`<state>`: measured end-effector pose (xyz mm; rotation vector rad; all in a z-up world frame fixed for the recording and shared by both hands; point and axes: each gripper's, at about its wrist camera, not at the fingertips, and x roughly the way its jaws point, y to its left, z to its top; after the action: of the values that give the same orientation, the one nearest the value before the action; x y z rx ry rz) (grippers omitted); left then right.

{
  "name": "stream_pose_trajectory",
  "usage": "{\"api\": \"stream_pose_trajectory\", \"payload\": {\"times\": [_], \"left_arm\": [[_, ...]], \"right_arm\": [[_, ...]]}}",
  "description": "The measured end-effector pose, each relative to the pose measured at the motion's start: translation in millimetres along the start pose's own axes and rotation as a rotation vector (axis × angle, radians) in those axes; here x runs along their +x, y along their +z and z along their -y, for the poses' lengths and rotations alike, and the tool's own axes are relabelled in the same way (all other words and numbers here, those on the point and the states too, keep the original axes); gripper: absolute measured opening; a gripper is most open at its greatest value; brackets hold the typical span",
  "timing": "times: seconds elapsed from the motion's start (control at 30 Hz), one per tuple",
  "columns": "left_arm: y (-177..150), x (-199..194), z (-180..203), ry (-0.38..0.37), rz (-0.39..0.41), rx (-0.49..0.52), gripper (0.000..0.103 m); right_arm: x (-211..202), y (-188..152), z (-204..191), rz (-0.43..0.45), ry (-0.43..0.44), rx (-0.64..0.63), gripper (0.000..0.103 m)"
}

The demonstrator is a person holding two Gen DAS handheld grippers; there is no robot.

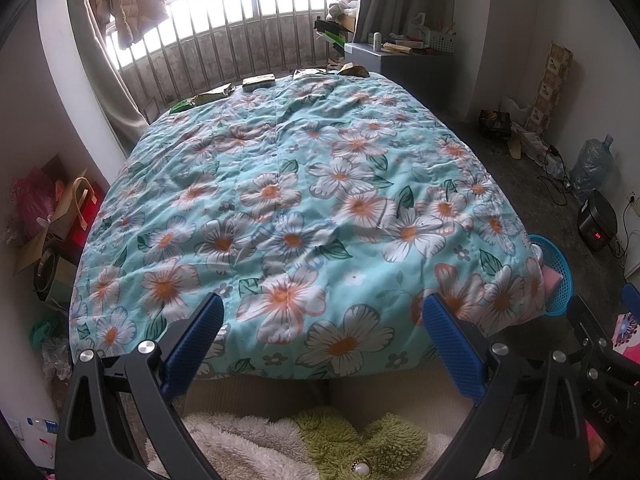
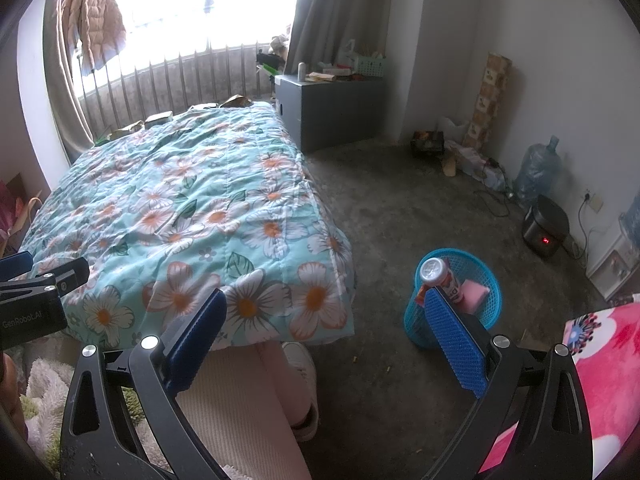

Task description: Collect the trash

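Observation:
A blue mesh basket stands on the floor by the bed's near right corner; it holds a drink can and a pink packet. In the left wrist view the basket peeks out beside the quilt. Several wrappers lie along the bed's far edge: a brown one, a flat pack and a crumpled one. My left gripper hangs open over the near end of the floral quilt, holding nothing. My right gripper is open and empty, above the floor between bed and basket.
A grey cabinet stands past the bed. Along the right wall are a water jug, a black heater and cables. A person's leg and shoe are below the grippers. A pink blanket is at right.

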<state>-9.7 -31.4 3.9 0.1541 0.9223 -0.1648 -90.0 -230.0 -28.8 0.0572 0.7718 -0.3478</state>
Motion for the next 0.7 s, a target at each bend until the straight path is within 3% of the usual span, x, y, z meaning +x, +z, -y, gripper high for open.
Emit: {"api": "stream_pose_trajectory", "payload": {"times": [0.7], "left_arm": [[0.3, -0.2, 0.6, 0.001, -0.001, 0.001, 0.097]], "right_arm": [[0.0, 0.2, -0.2, -0.001, 0.001, 0.003, 0.095]]}}
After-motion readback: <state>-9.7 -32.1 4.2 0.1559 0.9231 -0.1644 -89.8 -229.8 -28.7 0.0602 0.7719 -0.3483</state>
